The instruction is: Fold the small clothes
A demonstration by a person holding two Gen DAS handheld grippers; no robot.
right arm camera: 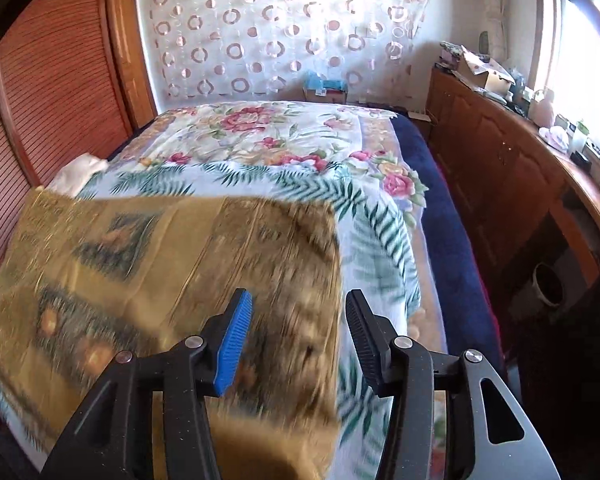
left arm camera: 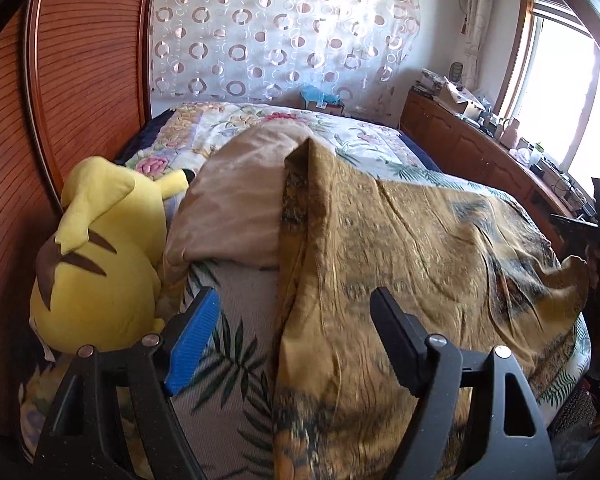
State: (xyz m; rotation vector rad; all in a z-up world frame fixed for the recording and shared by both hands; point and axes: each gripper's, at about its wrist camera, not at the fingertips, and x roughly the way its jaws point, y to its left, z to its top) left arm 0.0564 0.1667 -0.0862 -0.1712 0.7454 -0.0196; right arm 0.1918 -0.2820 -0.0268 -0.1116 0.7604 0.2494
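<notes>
lying creased on the floral bedspread: mustard patterned cloth; left gripper and right gripper both agape, empty.

Mustard-gold cloth printed with dark green-black bands and orange spots. Bedspread white, with pink-red roses and green fern fronds; navy blanket along its edge. Plush toy bright yellow with brown stripes. Pillow plain beige. Curtain sheer white with brown rings and discs. Wardrobe door reddish-brown, finely slatted. Gripper pads blue on one finger, black on the other.
</notes>
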